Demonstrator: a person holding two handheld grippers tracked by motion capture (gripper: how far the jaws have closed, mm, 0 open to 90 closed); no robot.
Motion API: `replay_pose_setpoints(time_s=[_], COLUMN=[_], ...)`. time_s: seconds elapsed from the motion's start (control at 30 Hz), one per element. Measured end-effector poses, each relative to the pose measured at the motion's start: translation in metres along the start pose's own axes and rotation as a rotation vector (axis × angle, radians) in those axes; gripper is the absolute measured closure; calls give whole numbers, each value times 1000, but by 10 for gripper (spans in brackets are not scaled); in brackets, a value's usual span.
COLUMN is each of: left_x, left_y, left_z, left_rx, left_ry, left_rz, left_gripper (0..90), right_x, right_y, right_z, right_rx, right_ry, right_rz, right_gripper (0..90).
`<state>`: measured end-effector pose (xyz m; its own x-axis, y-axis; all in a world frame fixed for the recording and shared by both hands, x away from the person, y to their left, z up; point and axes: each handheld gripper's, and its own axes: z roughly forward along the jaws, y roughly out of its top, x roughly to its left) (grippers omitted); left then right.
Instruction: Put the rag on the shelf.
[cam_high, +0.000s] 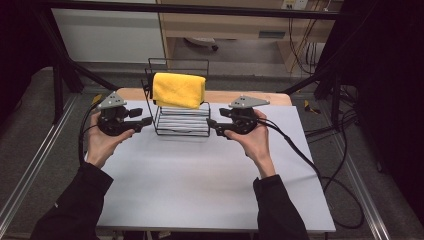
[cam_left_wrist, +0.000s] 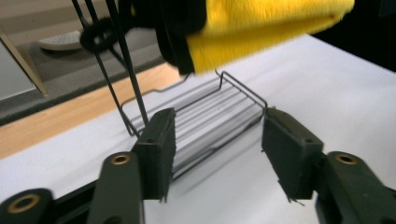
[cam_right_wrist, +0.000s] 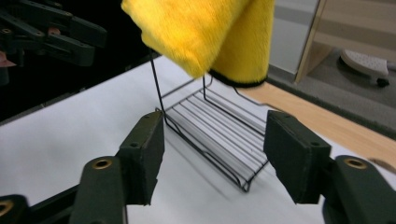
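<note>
- Yellow microfibre cloth (cam_high: 178, 90) hangs folded over the top bar of a black wire rack (cam_high: 181, 122), which stands at the far middle of the white table (cam_high: 200, 185); I judge the draping done, or close to it.
- My left gripper (cam_high: 148, 120) sits just left of the rack's base, jaws apart with nothing between them; through the left gripper view the cloth (cam_left_wrist: 261, 32) hangs above and beyond the pads.
- My right gripper (cam_high: 211, 124) mirrors it just right of the rack, jaws likewise parted and empty, the rack's lower shelf (cam_right_wrist: 219, 133) showing between them.
- Risk: both jaw tips are close to the thin wire frame. If I drift inward or lift carelessly, a pad could hook a wire and tip or drag the light rack.
- Risk: the cloth looks unevenly draped, so a nudge to the rack could slide it off the bar.
- Hard to tell: the bar under the cloth is covered, the cloth's top is cut off in both gripper views, and I cannot see how much hangs down the far side.
</note>
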<state>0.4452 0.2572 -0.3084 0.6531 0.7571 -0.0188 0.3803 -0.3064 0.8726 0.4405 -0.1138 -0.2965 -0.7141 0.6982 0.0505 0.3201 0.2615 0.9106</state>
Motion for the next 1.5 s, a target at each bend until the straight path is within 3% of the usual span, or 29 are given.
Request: replay_pose_setpoints(time_s=[0.1,0.27,0.53,0.67,0.87,1.0,1.17,1.5], left_x=[-2,-7,-15,-18,-19,-18,-15,-13], left_y=[-11,-30,-59,-75,-98,-112,-126,-144], left_z=[0,4,8,9,10,9,5,2], left_rx=[6,52,69,56,81,86,89,101], left_ry=[-12,-20,-32,-30,-12,-11,-13,-26], left_rz=[-16,-1,5,-11,-9,-29,-42,-24], left_gripper=[344,239,118,99,92,92,95,102], right_x=[-5,-16,-34,-38,-42,-47,-54,-64], right_y=[-9,-25,-58,-78,-111,-132,-157,-193], right_z=[-8,-20,-39,-45,-51,-57,-65,-84], right_rx=[12,31,50,63,91,100,115,157], right_ry=[-9,-10,-23,-19,-22,-26,-38,-57], right_rz=[14,39,74,91,102,124,150,184], right_gripper=[273,168,77,65,54,49,45,29])
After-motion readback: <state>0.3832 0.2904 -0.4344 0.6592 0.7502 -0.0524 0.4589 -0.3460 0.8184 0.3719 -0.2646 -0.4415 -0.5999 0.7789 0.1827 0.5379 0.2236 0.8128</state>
